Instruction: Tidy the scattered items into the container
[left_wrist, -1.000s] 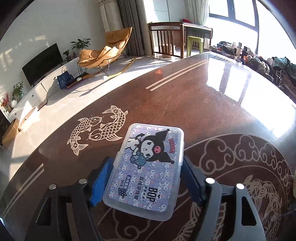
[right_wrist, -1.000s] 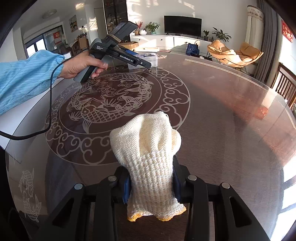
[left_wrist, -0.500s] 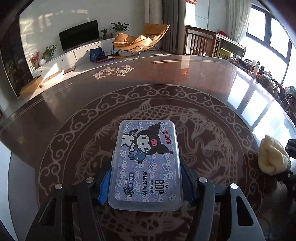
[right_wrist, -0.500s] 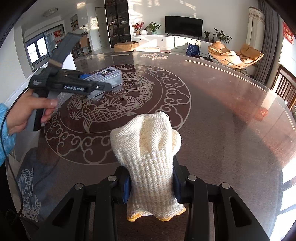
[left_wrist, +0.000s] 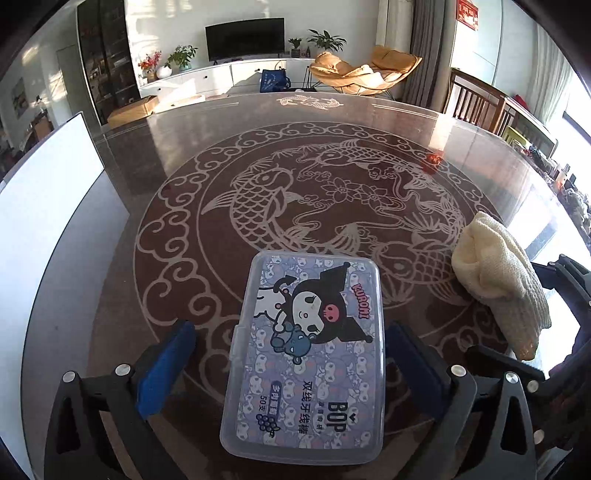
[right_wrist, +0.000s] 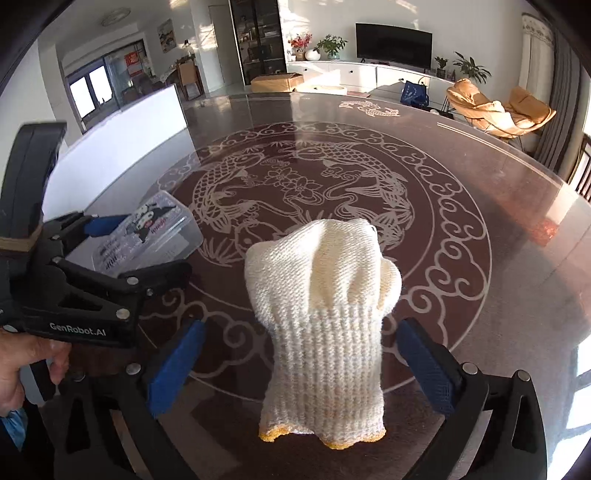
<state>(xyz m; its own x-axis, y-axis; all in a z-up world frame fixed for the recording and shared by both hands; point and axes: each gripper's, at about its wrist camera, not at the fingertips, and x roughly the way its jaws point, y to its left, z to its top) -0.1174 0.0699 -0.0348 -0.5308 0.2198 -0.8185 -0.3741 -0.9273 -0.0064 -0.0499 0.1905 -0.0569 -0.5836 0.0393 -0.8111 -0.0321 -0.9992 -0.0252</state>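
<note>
A clear plastic box (left_wrist: 306, 350) with a cartoon lid lies on the patterned glass table (left_wrist: 332, 166), between the blue pads (left_wrist: 166, 365) of my left gripper (left_wrist: 290, 328). Its jaws are opening and the pads stand clear of the box. A cream knitted glove (right_wrist: 321, 314) with a yellow cuff edge lies between the pads (right_wrist: 424, 369) of my right gripper (right_wrist: 299, 326). Those jaws are opening too and do not touch it. The box (right_wrist: 147, 236) and left gripper (right_wrist: 144, 247) sit just left of the glove (left_wrist: 498, 280).
A white flat panel (left_wrist: 44, 192) stands along the table's left side. A person's hand (right_wrist: 22, 369) holds the left gripper's handle. Wooden chairs (left_wrist: 476, 103) stand past the far right rim. The fish pattern in the table's middle is bare.
Both jaws have gone from shut to wide apart, letting go of the box and the glove. The left gripper swung in from the far side to sit close beside the right one.
</note>
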